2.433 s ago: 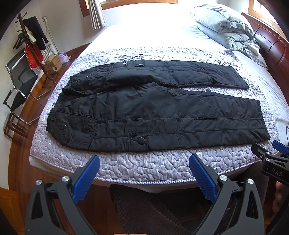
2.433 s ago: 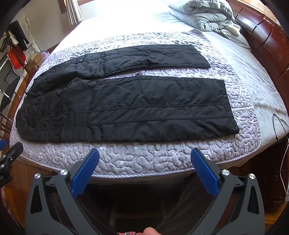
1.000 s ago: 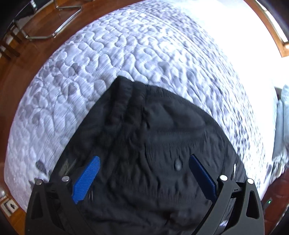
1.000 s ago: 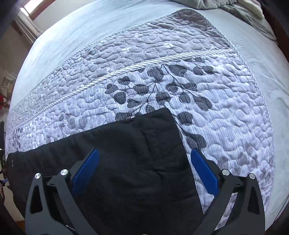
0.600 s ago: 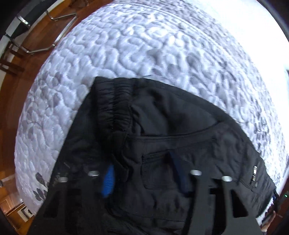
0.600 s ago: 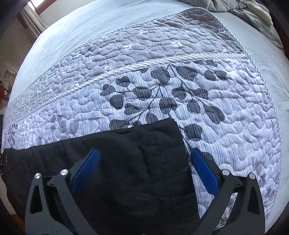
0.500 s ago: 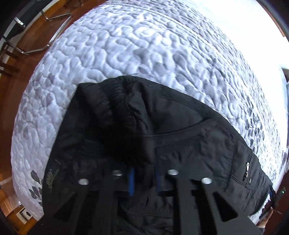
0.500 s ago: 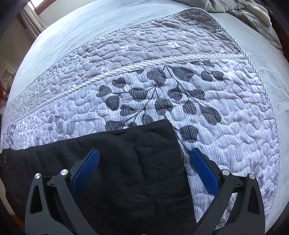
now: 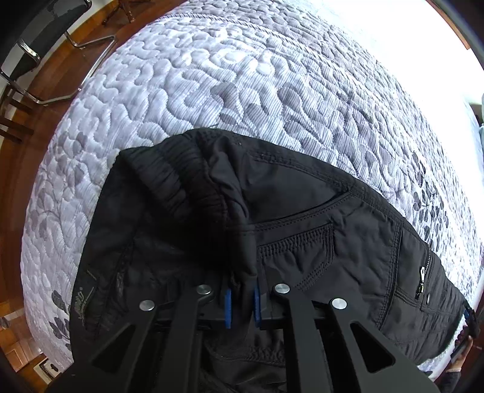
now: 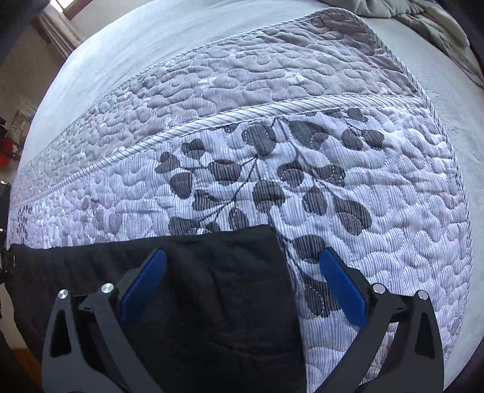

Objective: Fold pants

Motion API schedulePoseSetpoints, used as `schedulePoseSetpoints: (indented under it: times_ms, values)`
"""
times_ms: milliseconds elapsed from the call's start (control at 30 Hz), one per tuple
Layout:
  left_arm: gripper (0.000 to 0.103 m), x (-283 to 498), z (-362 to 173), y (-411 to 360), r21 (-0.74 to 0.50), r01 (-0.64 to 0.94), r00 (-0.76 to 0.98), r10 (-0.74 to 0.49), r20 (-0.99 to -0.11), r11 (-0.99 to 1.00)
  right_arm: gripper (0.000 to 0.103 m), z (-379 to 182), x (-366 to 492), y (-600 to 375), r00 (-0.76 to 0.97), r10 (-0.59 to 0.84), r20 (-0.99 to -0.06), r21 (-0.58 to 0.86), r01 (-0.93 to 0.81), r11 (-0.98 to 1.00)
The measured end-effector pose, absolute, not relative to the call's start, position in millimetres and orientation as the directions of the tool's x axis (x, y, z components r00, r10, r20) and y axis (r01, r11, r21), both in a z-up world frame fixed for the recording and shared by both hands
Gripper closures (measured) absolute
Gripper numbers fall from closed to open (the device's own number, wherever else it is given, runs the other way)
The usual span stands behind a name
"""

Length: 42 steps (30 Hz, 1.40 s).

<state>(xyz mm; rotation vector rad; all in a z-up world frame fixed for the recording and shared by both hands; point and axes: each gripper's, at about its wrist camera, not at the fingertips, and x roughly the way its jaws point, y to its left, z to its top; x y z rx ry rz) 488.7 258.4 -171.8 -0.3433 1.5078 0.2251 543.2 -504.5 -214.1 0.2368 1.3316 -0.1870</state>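
Note:
The black pants [image 9: 317, 235] lie on the grey quilted bedspread [image 9: 211, 90]. In the left wrist view my left gripper [image 9: 241, 306] is shut on a bunched fold of the elastic waistband [image 9: 193, 181], with a pocket and zipper to the right. In the right wrist view the leg hem end of the pants [image 10: 217, 272] lies between the blue pads of my right gripper [image 10: 242, 284], which is open and hovers over the hem corner. The cloth runs off to the left.
The bedspread [image 10: 302, 151] has a dark leaf print and a corded seam; plain sheet lies beyond it. A crumpled grey duvet [image 10: 423, 18] sits at the far right. A metal chair [image 9: 39, 45] stands on the wooden floor left of the bed.
My left gripper has closed from wide open onto the waistband and the cloth has bunched up. My right gripper stays open and has shifted slightly over the hem.

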Motion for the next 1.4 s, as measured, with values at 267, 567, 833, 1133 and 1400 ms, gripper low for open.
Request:
schedulePoseSetpoints:
  times_ms: [267, 567, 833, 1133, 1400]
  values:
    - [0.093, 500.6, -176.9, 232.8, -0.002, -0.323, 0.051, 0.015, -0.999, 0.946, 0.083, -212.5, 538.1, -485.3, 0.226, -0.086, -0.97, -0.036, 0.214, 0.976]
    - [0.095, 480.9, -137.4, 220.7, -0.094, -0.386, 0.246, 0.004, -0.969, 0.918, 0.095, -138.7, 519.9, -461.0, 0.398, -0.089, -0.913, -0.031, 0.151, 0.988]
    - [0.095, 412.8, -67.9, 235.3, -0.3, -0.286, 0.506, -0.122, -0.854, 0.91, 0.095, -45.8, 443.6, -438.6, 0.655, 0.01, -0.756, 0.051, 0.044, 0.998]
    - [0.095, 295.6, -37.5, 277.1, -0.465, -0.193, 0.655, -0.239, -0.716, 0.864, 0.095, -18.1, 312.4, -448.2, 0.802, 0.068, -0.593, 0.148, 0.026, 0.989]
    - [0.093, 211.1, -73.6, 301.8, -0.541, -0.182, 0.646, -0.315, -0.696, 0.821, 0.096, -60.8, 202.4, -465.9, 0.79, 0.091, -0.607, 0.271, 0.098, 0.958]
